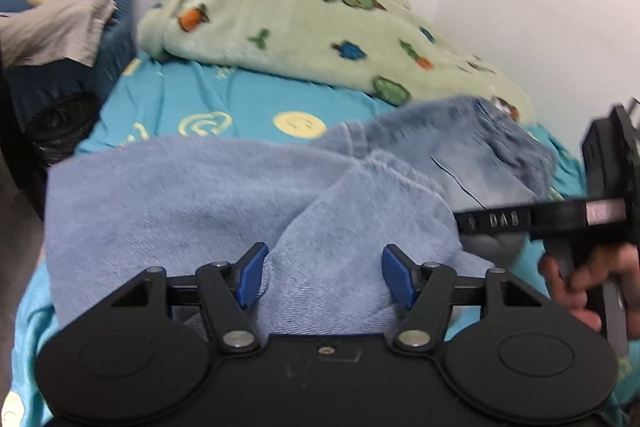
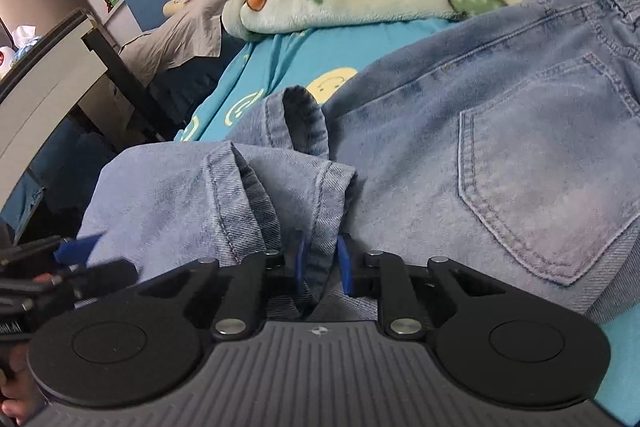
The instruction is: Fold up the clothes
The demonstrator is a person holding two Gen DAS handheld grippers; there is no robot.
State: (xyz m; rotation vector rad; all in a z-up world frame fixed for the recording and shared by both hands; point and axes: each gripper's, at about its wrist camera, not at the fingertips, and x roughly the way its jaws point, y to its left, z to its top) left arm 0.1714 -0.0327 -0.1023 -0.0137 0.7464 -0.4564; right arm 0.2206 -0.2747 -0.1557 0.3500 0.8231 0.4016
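Jeans point(image 2: 460, 131) lie on the bed point(image 1: 248, 107), denim prob heavy, floppy, w/ stiff hems good for gripping; right gripper point(image 2: 322, 269) fingers pinch a hem, left gripper point(image 1: 324, 277) wide open, empty.

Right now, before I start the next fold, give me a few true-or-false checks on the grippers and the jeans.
1. The right gripper is clamped on a hem of the jeans. True.
2. The left gripper is shut on denim. False: its jaws stand apart over the fabric.
3. A back pocket faces up. True.
4. The green blanket lies on top of the jeans. False: it lies behind them on the blue sheet.
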